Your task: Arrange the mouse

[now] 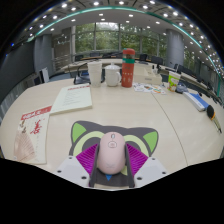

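A pale pink mouse (111,152) sits between my gripper's fingers (111,160), with the magenta pads (88,158) pressing on both of its sides. The gripper is shut on the mouse. Under and just ahead of the mouse lies a grey cat-shaped mouse mat (110,130) with green ears, flat on the pale table (150,110). I cannot tell whether the mouse rests on the mat or hangs just above it. The mouse's rear end is hidden by the fingers.
Papers (72,97) and a red-printed leaflet (33,125) lie to the left. Beyond the mat stand an orange-red bottle (128,68), a white jug (112,75) and a white box (95,72). A green cup (174,80), blue items (197,100) and a pen (213,118) are at the right.
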### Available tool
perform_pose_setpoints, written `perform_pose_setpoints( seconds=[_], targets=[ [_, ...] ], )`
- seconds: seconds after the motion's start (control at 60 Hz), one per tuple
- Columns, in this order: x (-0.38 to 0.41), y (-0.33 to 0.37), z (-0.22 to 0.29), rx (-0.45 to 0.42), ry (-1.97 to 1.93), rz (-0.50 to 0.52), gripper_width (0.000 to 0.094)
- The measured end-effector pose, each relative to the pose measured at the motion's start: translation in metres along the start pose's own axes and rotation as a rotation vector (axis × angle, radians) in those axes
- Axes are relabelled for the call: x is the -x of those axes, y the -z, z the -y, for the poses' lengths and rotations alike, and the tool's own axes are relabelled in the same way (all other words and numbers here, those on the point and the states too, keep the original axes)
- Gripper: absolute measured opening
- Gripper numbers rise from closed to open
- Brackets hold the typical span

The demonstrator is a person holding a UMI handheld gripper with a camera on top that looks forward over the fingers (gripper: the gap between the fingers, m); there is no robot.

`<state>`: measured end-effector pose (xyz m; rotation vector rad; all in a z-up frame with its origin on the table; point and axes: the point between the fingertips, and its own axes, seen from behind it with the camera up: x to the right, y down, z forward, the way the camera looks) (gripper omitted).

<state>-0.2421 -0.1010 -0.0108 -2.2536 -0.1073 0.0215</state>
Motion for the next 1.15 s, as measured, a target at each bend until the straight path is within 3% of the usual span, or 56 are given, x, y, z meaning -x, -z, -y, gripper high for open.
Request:
perform_pose_setpoints(
  seconds=[0.067, 0.1, 0.15, 0.167, 0.2, 0.483, 0.783, 1.15],
  targets=[
    [0.001, 0.002, 0.0, 0.003, 0.0, 0.016, 0.0511],
    [0.003, 0.007, 0.0, 0.007, -0.003, 0.028, 0.0609],
    [0.005, 0.019, 0.003, 0.004, -0.009, 0.044, 0.0838],
    [0.005, 0.024, 0.004, 0.001, -0.008, 0.047, 0.0868],
    [0.004, 0.036, 0.008, -0.005, -0.004, 0.043, 0.0831],
    [0.013, 0.186, 0.031, -0.062, 0.011, 0.016, 0.0853],
    [0.024, 0.343, 0.01, -0.128, 0.005, 0.008, 0.0854],
    [0.022, 0.41, -0.027, -0.14, 0.006, -0.012, 0.0853]
  ],
)
